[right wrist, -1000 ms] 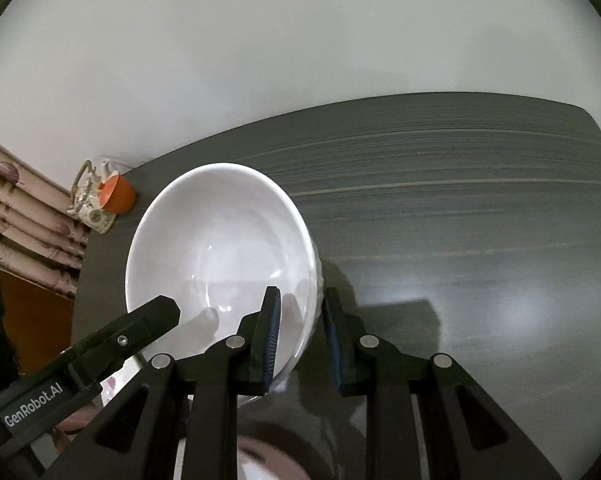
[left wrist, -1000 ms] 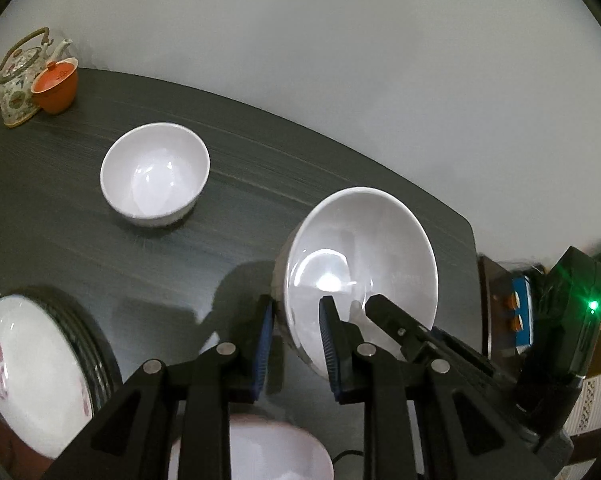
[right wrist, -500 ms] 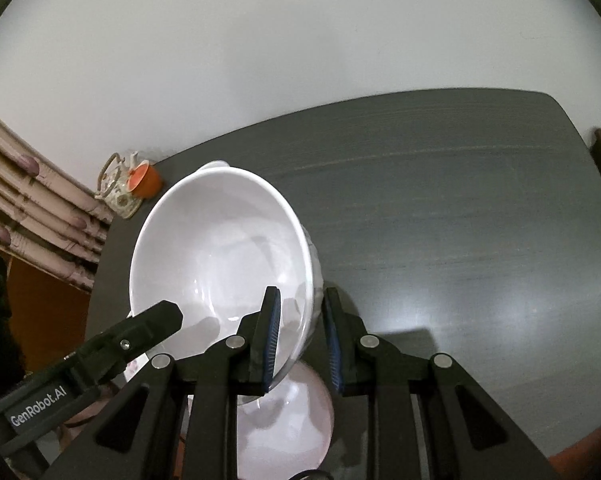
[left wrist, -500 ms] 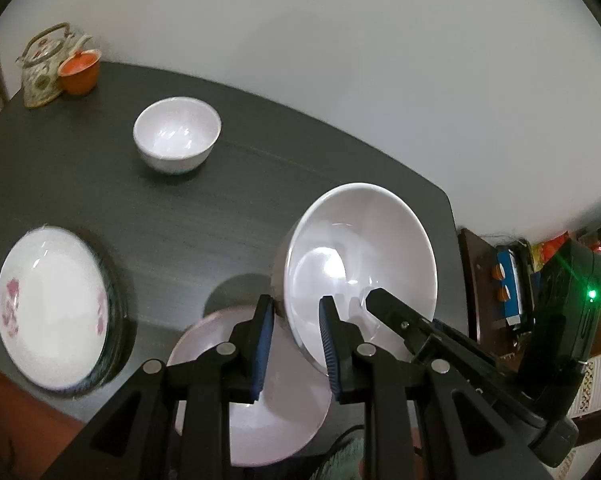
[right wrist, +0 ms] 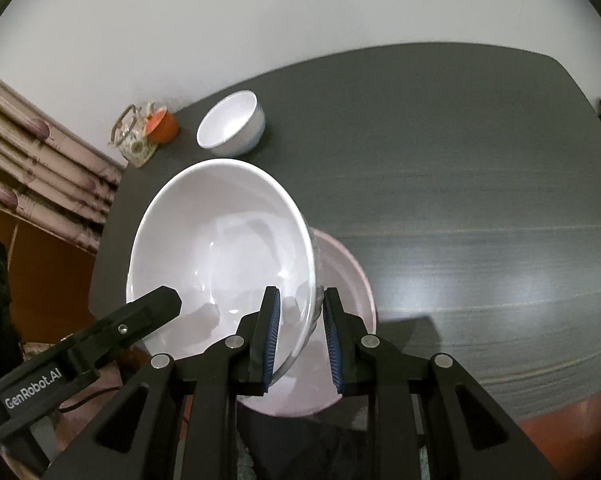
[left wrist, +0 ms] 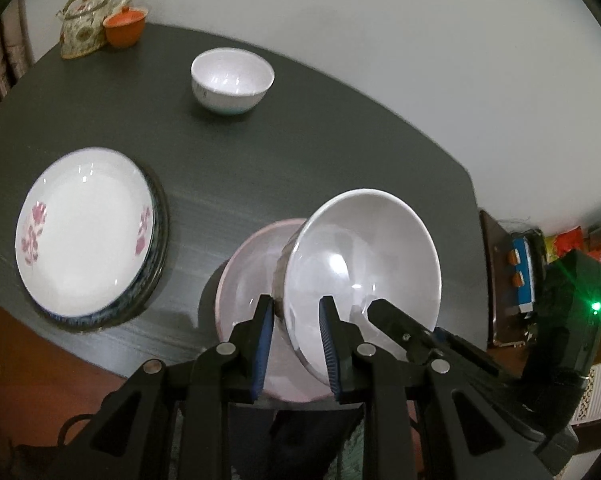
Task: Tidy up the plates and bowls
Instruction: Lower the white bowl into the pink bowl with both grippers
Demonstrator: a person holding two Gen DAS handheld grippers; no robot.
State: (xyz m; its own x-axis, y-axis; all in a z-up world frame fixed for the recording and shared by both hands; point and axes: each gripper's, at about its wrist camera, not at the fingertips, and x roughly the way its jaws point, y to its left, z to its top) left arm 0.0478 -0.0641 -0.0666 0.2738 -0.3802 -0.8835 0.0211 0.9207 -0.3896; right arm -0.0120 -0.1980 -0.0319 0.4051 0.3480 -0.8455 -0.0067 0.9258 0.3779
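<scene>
Between both tools' [left wrist: 296, 344] [right wrist: 298, 340] pads: big bowl's [left wrist: 364, 264] rim.

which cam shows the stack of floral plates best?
Left wrist. The stack of white plates with pink flowers sits whole and unblocked on the dark table, its blue-edged lower rims visible. In the right wrist view the stack does not show at all.

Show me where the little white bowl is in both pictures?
Left wrist view: the little white bowl sits on the dark table, upper middle.
Right wrist view: the same bowl is upper left of middle, above the big white bowl that both grippers hold.
Shared landmark: the orange cup beside the teapot, left of the little bowl.
</scene>
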